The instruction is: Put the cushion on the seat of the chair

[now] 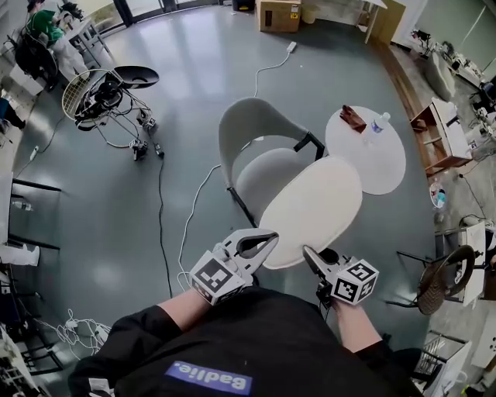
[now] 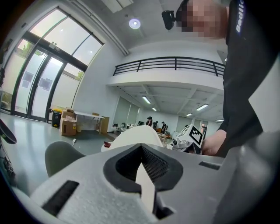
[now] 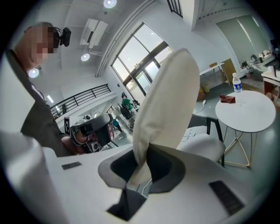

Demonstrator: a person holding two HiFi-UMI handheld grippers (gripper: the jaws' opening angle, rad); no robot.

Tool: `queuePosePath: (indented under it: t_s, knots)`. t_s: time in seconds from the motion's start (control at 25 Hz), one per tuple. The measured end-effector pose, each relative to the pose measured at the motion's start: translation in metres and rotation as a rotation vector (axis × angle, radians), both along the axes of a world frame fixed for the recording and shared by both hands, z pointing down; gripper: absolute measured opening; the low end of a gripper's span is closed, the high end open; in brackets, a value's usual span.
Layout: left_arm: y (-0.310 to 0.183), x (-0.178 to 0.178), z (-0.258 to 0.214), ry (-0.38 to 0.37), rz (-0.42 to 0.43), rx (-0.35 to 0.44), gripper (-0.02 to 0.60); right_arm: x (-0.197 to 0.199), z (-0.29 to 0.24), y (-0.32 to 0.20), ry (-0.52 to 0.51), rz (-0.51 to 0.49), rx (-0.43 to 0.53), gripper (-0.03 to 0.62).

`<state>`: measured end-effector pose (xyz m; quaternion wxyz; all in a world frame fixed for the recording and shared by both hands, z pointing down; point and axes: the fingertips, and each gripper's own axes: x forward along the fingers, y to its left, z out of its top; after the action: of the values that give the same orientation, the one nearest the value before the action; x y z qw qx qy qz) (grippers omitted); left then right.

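Observation:
A round cream cushion (image 1: 314, 209) hangs in the air over the front right of a grey chair (image 1: 252, 128), partly hiding its seat (image 1: 260, 174). My left gripper (image 1: 267, 242) is shut on the cushion's near left edge. My right gripper (image 1: 310, 260) is shut on its near edge further right. In the left gripper view the cushion (image 2: 133, 134) rises beyond the gripper (image 2: 142, 168), a strip of it pinched between the jaws. In the right gripper view the cushion (image 3: 168, 105) stands edge-on from the gripper (image 3: 140, 168), with the chair seat (image 3: 203, 146) behind it.
A round white table (image 1: 380, 159) with a bottle (image 1: 378, 122) and a brown object (image 1: 353, 118) stands right of the chair. White cables (image 1: 190, 217) run over the grey floor. Overturned wire furniture (image 1: 105, 93) lies far left, a cardboard box (image 1: 279, 14) far back, and desks at the right.

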<state>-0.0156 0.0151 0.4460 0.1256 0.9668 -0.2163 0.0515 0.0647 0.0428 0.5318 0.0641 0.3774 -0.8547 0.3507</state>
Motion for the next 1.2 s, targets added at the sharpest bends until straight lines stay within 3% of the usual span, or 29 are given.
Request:
queuePosePath:
  t_s: [0.4, 1.2]
  knots:
    - [-0.064, -0.013, 0.013, 0.009, -0.003, -0.059, 0.015, -0.023, 0.031, -0.086, -0.035, 0.018, -0.070, 0.066]
    - [-0.176, 0.023, 0.043, -0.037, -0.259, -0.129, 0.015, -0.004, 0.129, -0.235, -0.191, -0.104, -0.203, 0.066]
